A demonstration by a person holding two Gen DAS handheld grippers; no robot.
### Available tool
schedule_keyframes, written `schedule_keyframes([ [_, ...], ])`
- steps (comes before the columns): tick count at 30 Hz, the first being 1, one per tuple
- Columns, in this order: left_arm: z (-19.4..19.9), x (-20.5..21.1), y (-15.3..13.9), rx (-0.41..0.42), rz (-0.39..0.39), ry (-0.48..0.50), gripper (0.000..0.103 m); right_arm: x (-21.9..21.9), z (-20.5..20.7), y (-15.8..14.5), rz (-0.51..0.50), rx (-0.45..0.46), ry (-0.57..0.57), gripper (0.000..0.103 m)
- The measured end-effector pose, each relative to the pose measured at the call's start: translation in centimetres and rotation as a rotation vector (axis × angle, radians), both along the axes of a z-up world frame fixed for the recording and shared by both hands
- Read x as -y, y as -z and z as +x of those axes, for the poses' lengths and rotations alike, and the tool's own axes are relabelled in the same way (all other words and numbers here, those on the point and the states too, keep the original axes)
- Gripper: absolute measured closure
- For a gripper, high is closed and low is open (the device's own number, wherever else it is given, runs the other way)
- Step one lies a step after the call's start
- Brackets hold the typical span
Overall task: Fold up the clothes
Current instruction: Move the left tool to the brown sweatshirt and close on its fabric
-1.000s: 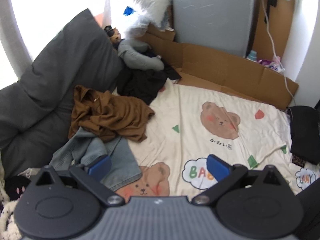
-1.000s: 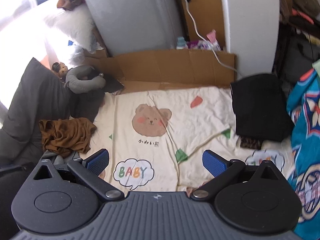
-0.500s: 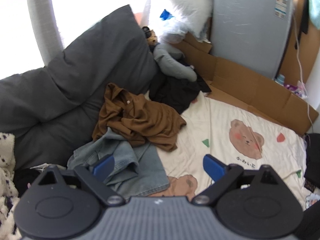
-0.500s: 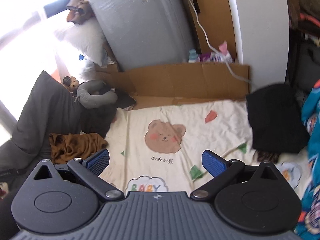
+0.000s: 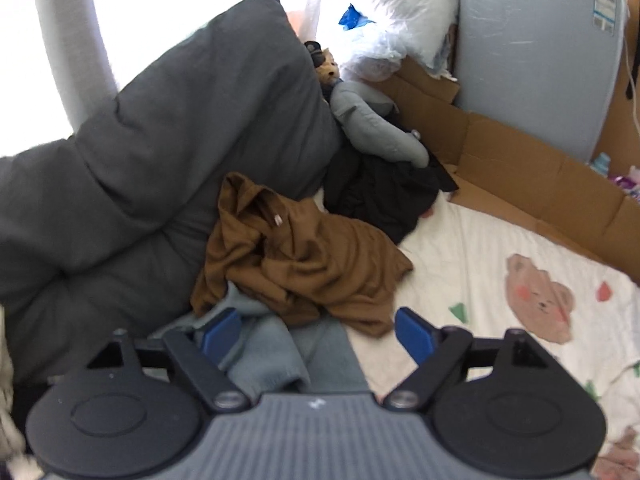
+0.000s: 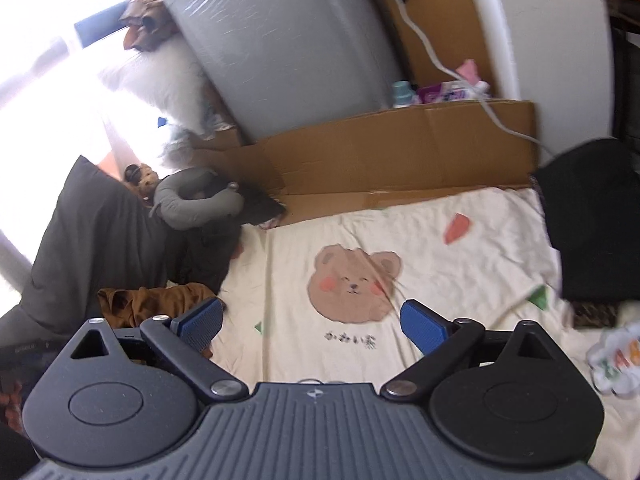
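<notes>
My left gripper (image 5: pixel 318 334) points down at a heap of clothes at the lower middle of the left wrist view. Its jaws are closing but still wide; the pads press on nothing. The blue-grey jeans (image 5: pixel 280 354) lie right under and between them, bunched, with the left pad (image 5: pixel 221 334) just over a fold. Whether it touches the cloth I cannot tell. A brown shirt (image 5: pixel 304 264) lies crumpled just above the jeans, overlapping their upper edge, in the middle of the frame. Above that, a black garment (image 5: pixel 384 196) lies heaped against a grey neck pillow (image 5: pixel 372 128). A big dark grey pillow (image 5: pixel 152 152) fills the left side, touching the shirt. The cream sheet (image 5: pixel 500 248) with its bear print spreads across the right, edged by cardboard (image 5: pixel 532 184) at the upper right.

My right gripper (image 6: pixel 312 324) hangs over the sheet (image 6: pixel 448 280) at the lower middle of the right wrist view. Its jaws are also closing, still wide, with only the bear print seen between them and nothing gripped. The shirt (image 6: pixel 132 304) shows at the lower left, just beyond my left pad (image 6: pixel 200 322). A folded black garment (image 6: pixel 596 224) lies at the right edge, on the sheet. The neck pillow (image 6: pixel 196 200) sits at middle left, with cardboard (image 6: pixel 400 148) and a grey appliance (image 6: pixel 288 44) above.
</notes>
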State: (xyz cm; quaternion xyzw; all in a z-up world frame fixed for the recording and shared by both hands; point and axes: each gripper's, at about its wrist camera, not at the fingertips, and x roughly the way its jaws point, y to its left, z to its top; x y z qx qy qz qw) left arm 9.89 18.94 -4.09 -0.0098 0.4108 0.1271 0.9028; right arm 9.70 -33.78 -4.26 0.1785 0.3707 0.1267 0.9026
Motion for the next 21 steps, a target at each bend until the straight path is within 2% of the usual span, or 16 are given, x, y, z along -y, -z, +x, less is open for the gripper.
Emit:
schedule_keyframes([
  [4, 2.8, -1.8, 1.5, 0.023, -0.008, -0.028, 0.021, -1.0, 2.6, 2.3, -0.027, -0.013, -0.057, 0.013],
  [8, 4.9, -4.0, 3.6, 0.021, -0.049, -0.071, 0.031, -2.3, 3.9, 4.1, -0.09, 0.022, -0.117, 0.013],
  [11, 6.0, -5.9, 5.4, 0.009, -0.072, -0.102, 0.037, -3.3, 5.0, 5.8, -0.092, 0.01, -0.15, 0.016],
  [13, 6.6, -6.8, 6.6, 0.005, -0.079, -0.111, 0.037, -4.1, 5.6, 6.8, -0.104, -0.001, -0.17, 0.02],
  [21, 9.5, -9.8, 12.1, -0.009, -0.076, -0.103, 0.041, -6.9, 7.2, 10.5, -0.104, -0.034, -0.307, 0.02],
])
